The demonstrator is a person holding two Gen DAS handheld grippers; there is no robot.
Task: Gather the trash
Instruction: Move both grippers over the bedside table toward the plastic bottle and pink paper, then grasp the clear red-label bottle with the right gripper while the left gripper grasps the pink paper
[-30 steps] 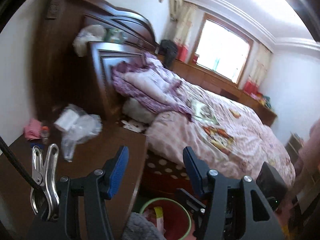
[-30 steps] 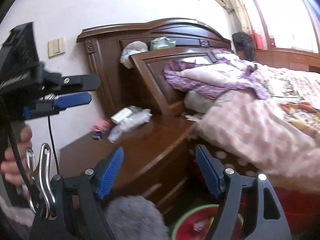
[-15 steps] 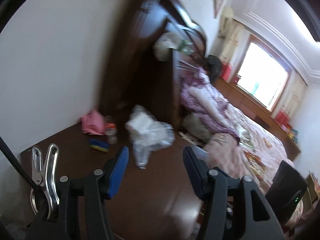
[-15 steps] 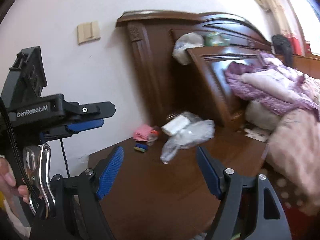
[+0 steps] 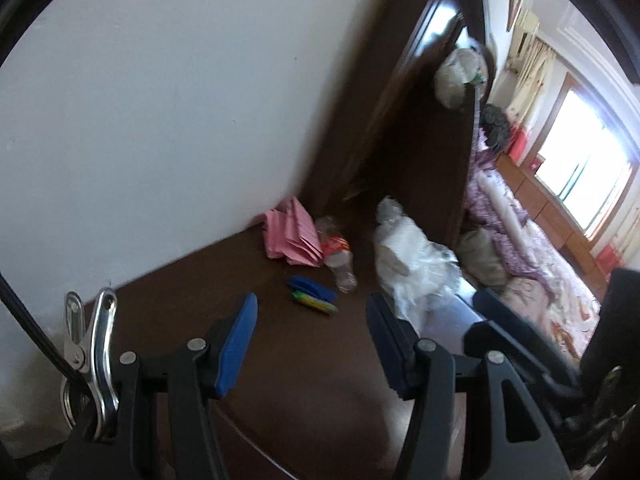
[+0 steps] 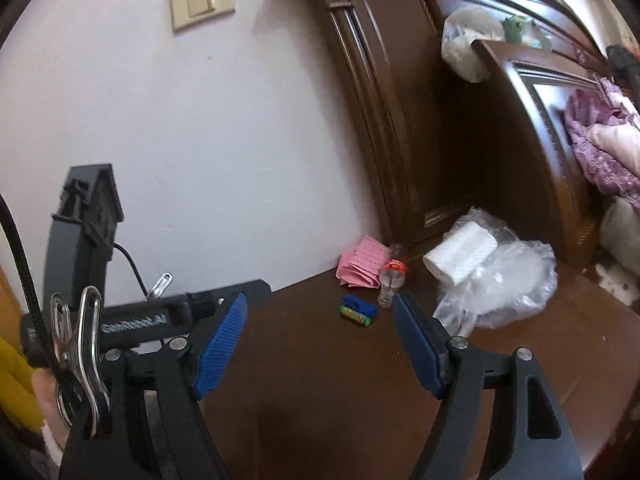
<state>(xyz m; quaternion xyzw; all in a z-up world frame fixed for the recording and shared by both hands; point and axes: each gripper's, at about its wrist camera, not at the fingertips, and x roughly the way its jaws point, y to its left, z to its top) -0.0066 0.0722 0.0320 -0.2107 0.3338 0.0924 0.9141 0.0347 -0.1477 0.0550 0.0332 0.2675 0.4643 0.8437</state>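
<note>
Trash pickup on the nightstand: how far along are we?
Done: nothing that shows. In hand: nothing; the left gripper and right gripper are both open and empty above the nightstand. Left: the plastic bottle, pink paper, the small blue and green wrapper, and the clear plastic bag with a paper roll, all lying on top.

Daylight pours in from the window (image 5: 588, 184), which is blown out to white glare. The wall (image 6: 200, 132) is evenly bright and the dark counter (image 6: 320, 380) stays dim. Motion blur softens the left view; the fisheye bends the headboard (image 6: 400, 100) and blackens the corners.
</note>
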